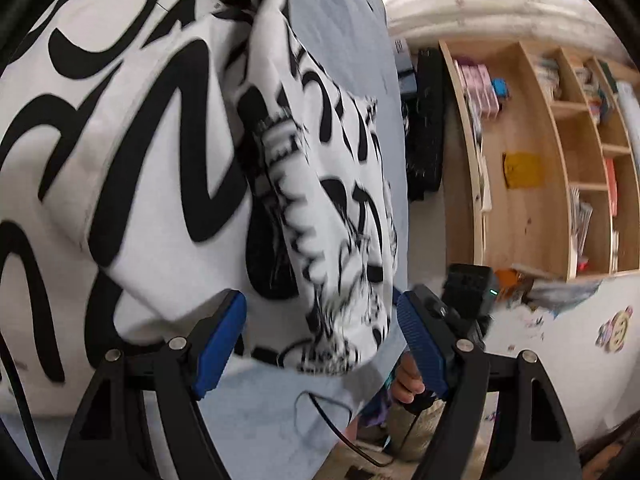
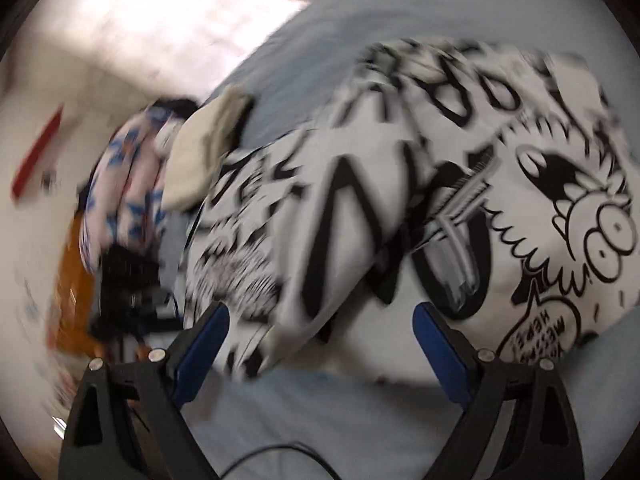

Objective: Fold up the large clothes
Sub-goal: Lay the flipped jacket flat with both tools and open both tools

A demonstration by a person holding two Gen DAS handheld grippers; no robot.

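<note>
On blue bed (image 1: pixel 352 40) lies shirt (image 1: pixel 132 152), white with black print, partly folded, bunched. Left gripper (image 1: pixel 320 340) and right gripper (image 2: pixel 320 344) both spread wide, holding nothing. Fabric looks light, soft, floppy; best pinch at hem or fold corner.

In the right wrist view, motion blur smears the pile of clothes (image 2: pixel 132 184) at the left, perhaps folded garments (we cannot tell). The printed shirt (image 1: pixel 132 152) runs past the left wrist picture's left edge.
</note>
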